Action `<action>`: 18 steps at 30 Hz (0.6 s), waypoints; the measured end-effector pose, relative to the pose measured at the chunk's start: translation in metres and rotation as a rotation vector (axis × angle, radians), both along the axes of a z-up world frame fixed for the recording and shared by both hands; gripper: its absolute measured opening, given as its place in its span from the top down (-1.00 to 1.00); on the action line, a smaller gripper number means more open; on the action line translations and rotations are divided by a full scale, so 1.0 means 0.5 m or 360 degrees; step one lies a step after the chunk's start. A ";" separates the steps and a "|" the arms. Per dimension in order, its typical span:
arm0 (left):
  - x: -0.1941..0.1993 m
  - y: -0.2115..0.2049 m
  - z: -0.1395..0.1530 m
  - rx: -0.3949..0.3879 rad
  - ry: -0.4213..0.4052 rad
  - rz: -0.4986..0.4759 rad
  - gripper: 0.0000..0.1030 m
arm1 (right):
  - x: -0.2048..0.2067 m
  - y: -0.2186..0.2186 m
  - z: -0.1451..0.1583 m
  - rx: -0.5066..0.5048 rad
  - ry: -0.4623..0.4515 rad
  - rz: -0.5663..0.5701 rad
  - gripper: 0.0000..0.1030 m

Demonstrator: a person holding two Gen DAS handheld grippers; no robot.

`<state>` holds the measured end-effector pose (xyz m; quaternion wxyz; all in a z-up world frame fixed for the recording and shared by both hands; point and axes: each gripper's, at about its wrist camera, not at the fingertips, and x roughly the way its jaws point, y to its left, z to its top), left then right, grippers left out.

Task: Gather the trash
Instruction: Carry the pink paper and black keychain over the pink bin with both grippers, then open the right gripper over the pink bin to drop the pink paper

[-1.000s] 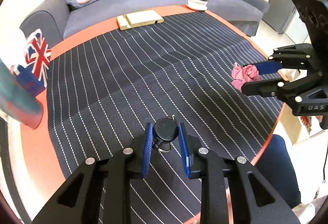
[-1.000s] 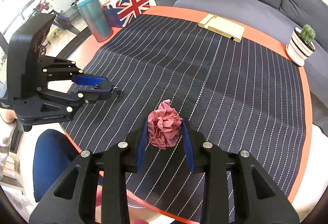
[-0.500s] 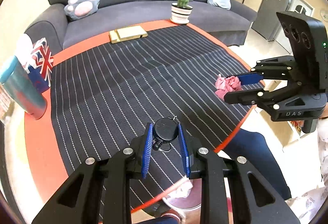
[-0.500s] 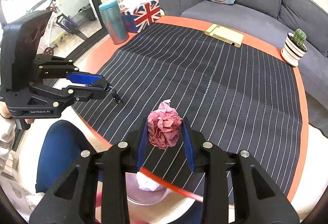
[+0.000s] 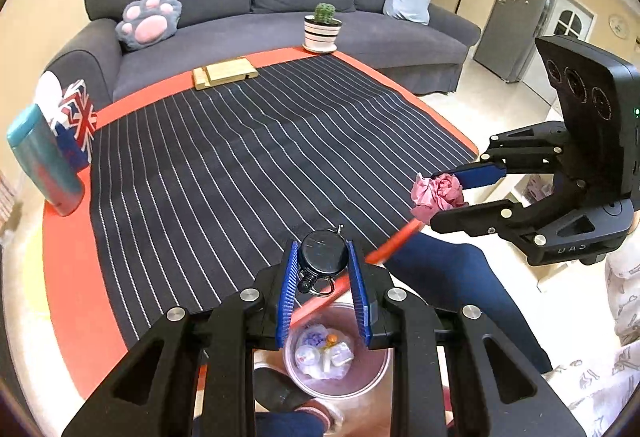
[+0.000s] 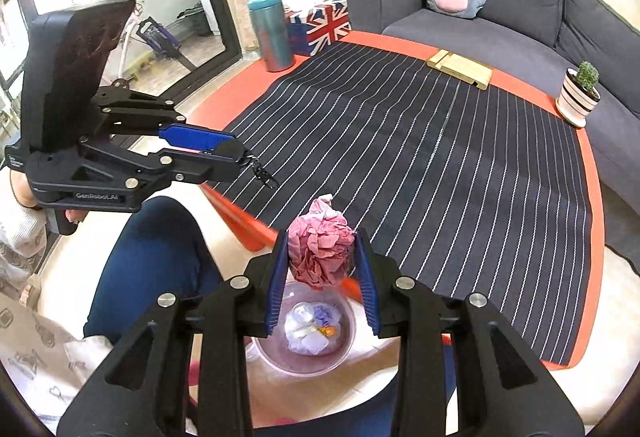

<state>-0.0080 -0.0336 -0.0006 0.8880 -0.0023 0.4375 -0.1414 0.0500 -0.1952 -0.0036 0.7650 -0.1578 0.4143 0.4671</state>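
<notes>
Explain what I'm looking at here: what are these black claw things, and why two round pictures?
There is no robot. A person holds a hand-held tool in each hand, each with a wide-angle camera looking along its two blue-padded fingers, hence two round pictures.

In the left camera's picture the left tool is shut on a round black badge reel. In the right camera's picture the right tool is shut on a crumpled pink paper ball. Each picture also shows the other tool from the side.

Both hang near the edge of a red round table covered by a striped dark cloth. Below is a pink bin with trash already in it. On the table stand a teal tumbler, flag-printed tissue box, wooden stand and potted cactus.
</notes>
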 end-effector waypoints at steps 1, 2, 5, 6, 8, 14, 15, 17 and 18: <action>-0.005 -0.002 -0.001 0.0002 0.0000 -0.0001 0.51 | -0.006 -0.002 -0.001 -0.0004 -0.0002 0.0005 0.37; -0.012 -0.005 -0.002 -0.0003 0.0000 -0.0003 0.51 | -0.012 -0.003 -0.002 -0.0008 0.0001 0.0011 0.37; -0.027 -0.013 -0.008 0.0000 0.0005 -0.0007 0.51 | -0.030 -0.005 -0.010 -0.0014 0.0019 0.0027 0.37; -0.031 -0.014 -0.009 -0.0006 0.0009 -0.0009 0.51 | -0.037 -0.005 -0.013 -0.0017 0.0024 0.0032 0.37; -0.040 -0.016 -0.011 -0.0016 0.0013 -0.0009 0.51 | -0.045 -0.007 -0.018 -0.0019 0.0035 0.0039 0.37; -0.067 -0.020 -0.010 -0.0050 0.0013 -0.0006 0.51 | -0.071 -0.005 -0.040 -0.0034 0.0087 0.0078 0.37; -0.070 -0.019 -0.009 -0.0054 0.0013 -0.0005 0.51 | -0.073 -0.005 -0.043 -0.0033 0.0097 0.0083 0.37; -0.073 -0.019 -0.008 -0.0057 0.0013 -0.0008 0.52 | -0.078 -0.003 -0.047 -0.0031 0.0114 0.0095 0.37; -0.074 -0.019 -0.007 -0.0057 0.0014 -0.0011 0.51 | -0.080 -0.001 -0.048 -0.0024 0.0126 0.0106 0.37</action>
